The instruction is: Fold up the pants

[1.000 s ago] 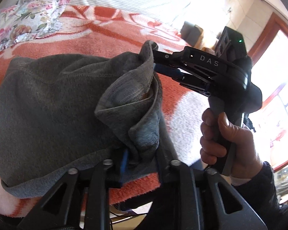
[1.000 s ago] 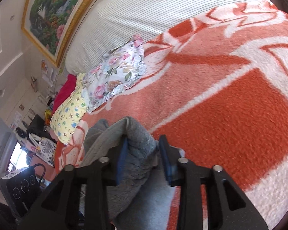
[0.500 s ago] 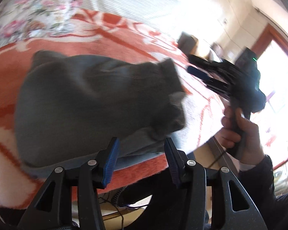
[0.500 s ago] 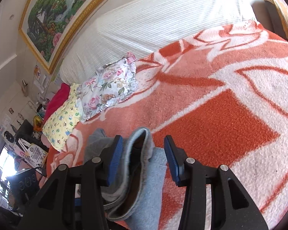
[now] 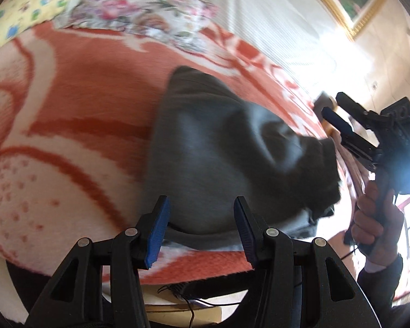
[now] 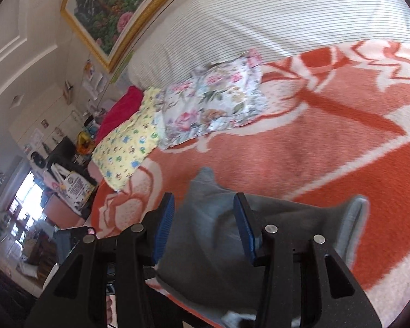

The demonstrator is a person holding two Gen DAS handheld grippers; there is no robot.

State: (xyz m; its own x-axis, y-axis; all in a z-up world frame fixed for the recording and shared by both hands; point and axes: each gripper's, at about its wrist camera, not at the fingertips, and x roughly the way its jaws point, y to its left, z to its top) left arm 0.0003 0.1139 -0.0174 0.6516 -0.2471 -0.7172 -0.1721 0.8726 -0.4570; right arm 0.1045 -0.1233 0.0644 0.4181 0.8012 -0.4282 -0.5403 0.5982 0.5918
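The grey pants (image 5: pixel 221 158) lie folded in a thick bundle on the orange and white blanket (image 5: pixel 76 104), near the bed's front edge. My left gripper (image 5: pixel 201 224) is open and empty, just in front of the bundle's near edge. My right gripper (image 5: pixel 339 112) shows in the left wrist view at the right, held in a hand, open and clear of the cloth. In the right wrist view the right gripper (image 6: pixel 203 224) is open above the pants (image 6: pixel 221 232), holding nothing.
A floral pillow (image 6: pixel 213 104) and a yellow patterned pillow (image 6: pixel 125 147) lie at the far side of the blanket (image 6: pixel 328 150). A striped white cover (image 6: pixel 273 30) lies behind them. The bed edge and cables (image 5: pixel 188 298) are below my left gripper.
Both grippers opened and let go of the pants. The lifted fold dropped onto the bundle. Both grippers pulled back from the cloth.
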